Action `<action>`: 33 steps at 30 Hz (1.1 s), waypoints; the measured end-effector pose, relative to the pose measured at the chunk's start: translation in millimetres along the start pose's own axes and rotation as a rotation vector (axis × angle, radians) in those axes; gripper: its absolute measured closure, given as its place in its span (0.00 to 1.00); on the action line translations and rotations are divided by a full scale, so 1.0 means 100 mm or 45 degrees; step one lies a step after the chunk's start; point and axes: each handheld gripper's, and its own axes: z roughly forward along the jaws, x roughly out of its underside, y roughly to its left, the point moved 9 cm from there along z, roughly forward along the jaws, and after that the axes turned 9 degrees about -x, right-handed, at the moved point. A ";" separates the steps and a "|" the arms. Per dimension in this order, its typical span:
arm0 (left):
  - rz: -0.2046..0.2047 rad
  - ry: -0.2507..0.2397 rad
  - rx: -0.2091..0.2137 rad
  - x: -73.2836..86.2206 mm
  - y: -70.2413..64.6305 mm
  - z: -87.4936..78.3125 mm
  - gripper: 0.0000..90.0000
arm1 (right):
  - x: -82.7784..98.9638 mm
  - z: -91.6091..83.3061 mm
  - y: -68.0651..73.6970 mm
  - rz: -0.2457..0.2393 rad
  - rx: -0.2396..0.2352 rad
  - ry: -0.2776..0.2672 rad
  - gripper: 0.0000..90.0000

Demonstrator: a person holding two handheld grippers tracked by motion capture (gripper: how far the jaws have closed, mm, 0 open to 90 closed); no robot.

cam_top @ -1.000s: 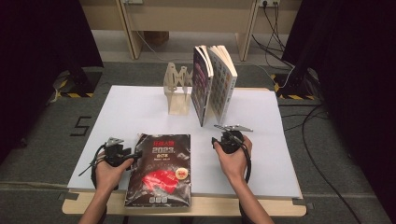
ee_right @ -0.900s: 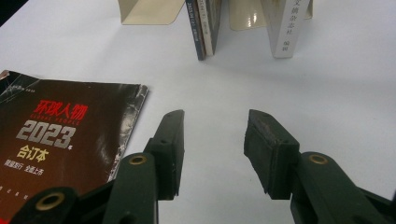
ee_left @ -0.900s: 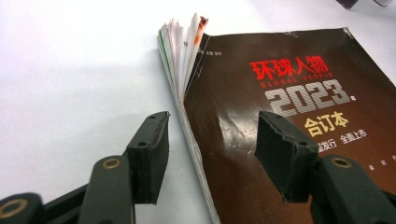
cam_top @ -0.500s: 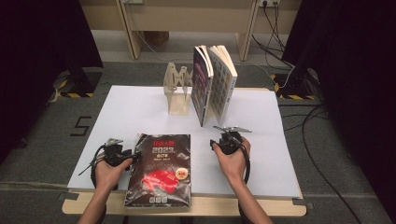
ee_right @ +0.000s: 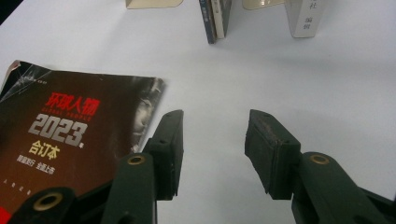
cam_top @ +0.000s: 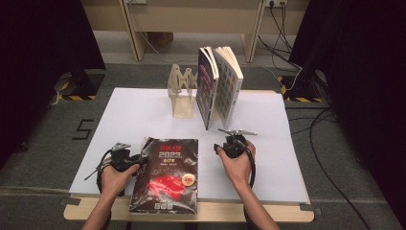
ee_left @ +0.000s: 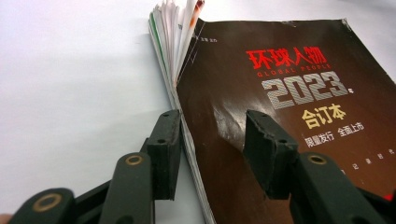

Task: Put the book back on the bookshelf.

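Observation:
A dark magazine (cam_top: 165, 177) with red and silver cover print lies flat near the table's front edge. In the left gripper view its fanned left page edge (ee_left: 175, 56) runs up between my jaws. My left gripper (cam_top: 140, 160) (ee_left: 212, 119) straddles that edge, one jaw beside the pages and the other over the cover (ee_left: 280, 93). Its jaws have just been closing, and I see no firm pinch. My right gripper (cam_top: 230, 140) (ee_right: 215, 116) stands open over bare table just right of the magazine (ee_right: 70, 126), nothing between its jaws.
Two thick books (cam_top: 218, 86) stand upright at the back middle of the white table (cam_top: 134, 115), next to a pale wooden rack (cam_top: 182, 93). Their lower ends (ee_right: 215, 18) show ahead of the right gripper. Cables lie on the floor at the right.

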 end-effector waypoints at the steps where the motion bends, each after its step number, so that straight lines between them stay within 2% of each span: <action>1: 0.009 0.002 0.003 0.01 -0.04 0.00 0.62 | 0.00 0.01 0.00 -0.001 0.000 0.002 0.63; 7: 0.080 0.023 0.039 0.06 -0.29 0.00 0.62 | 0.01 0.06 0.04 0.008 -0.016 0.021 0.63; 13: 0.122 0.047 0.056 0.11 -0.46 -0.01 0.61 | 0.05 0.11 0.02 0.049 -0.028 0.062 0.63; 16: 0.123 0.058 0.071 0.13 -0.53 -0.02 0.62 | 0.08 0.13 0.01 0.060 -0.031 0.085 0.63; 27: 0.134 0.087 0.097 0.17 -0.61 -0.05 0.63 | 0.13 0.21 -0.08 0.102 -0.031 0.146 0.62; 33: 0.140 0.097 0.105 0.19 -0.65 -0.06 0.63 | 0.16 0.25 -0.10 0.095 -0.036 0.165 0.62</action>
